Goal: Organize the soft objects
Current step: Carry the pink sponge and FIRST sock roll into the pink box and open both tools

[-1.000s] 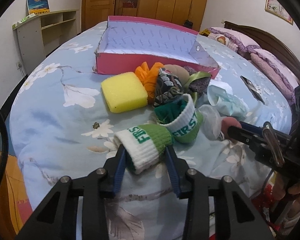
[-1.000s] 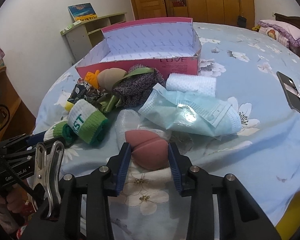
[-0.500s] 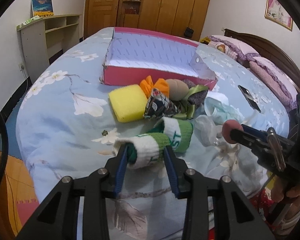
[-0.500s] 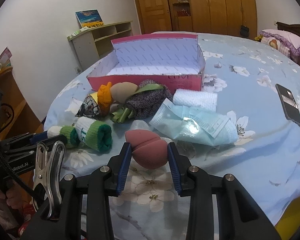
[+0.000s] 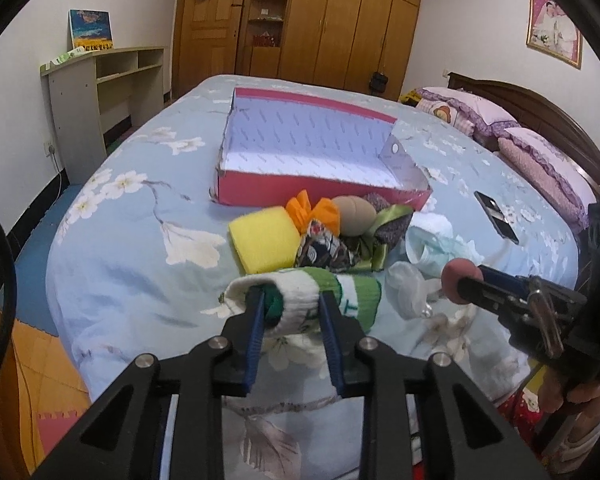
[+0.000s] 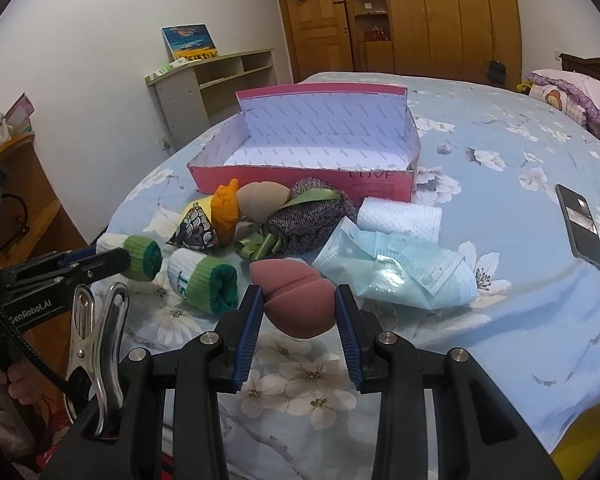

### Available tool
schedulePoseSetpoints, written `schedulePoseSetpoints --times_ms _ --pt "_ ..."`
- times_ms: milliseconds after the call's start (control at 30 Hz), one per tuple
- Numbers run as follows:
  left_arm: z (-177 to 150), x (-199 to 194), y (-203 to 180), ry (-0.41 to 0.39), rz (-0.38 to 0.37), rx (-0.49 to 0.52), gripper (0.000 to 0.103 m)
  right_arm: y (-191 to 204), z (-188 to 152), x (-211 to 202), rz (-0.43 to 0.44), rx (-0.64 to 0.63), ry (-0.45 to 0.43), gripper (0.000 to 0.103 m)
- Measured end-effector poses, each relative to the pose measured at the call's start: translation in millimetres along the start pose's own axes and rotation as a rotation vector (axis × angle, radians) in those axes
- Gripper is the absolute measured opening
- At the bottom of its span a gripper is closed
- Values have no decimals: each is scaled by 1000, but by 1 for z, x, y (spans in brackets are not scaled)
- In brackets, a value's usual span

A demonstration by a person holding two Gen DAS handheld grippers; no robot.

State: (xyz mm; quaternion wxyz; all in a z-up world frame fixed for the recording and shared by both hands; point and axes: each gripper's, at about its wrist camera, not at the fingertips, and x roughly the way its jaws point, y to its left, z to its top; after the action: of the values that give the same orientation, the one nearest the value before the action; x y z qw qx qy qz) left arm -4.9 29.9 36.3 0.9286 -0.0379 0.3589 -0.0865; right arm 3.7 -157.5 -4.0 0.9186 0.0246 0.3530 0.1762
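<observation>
Left gripper just tightening on sock, right gripper clamping pink sponge, "LOVE" box.

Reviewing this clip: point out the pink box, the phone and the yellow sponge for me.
pink box (image 6: pixel 300 172), right wrist view, on its pink front wall.
phone (image 6: pixel 580 226), right wrist view, on the middle of its dark screen.
yellow sponge (image 5: pixel 262 236), left wrist view, on its broad top face.
</observation>
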Motion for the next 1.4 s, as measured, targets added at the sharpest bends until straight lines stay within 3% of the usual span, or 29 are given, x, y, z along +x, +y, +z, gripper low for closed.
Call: schedulePoseSetpoints --times_ms 333,933,1400 --pt "31 0 -6 -22 -6 20 28 0 23 0 24 -15 -12 38" --pt "101 48 -3 -26 5 33 28 -15 83 29 12 -28 -21 38" --pt "134 111 3 -11 -21 64 28 -32 117 74 -112 18 -12 38"
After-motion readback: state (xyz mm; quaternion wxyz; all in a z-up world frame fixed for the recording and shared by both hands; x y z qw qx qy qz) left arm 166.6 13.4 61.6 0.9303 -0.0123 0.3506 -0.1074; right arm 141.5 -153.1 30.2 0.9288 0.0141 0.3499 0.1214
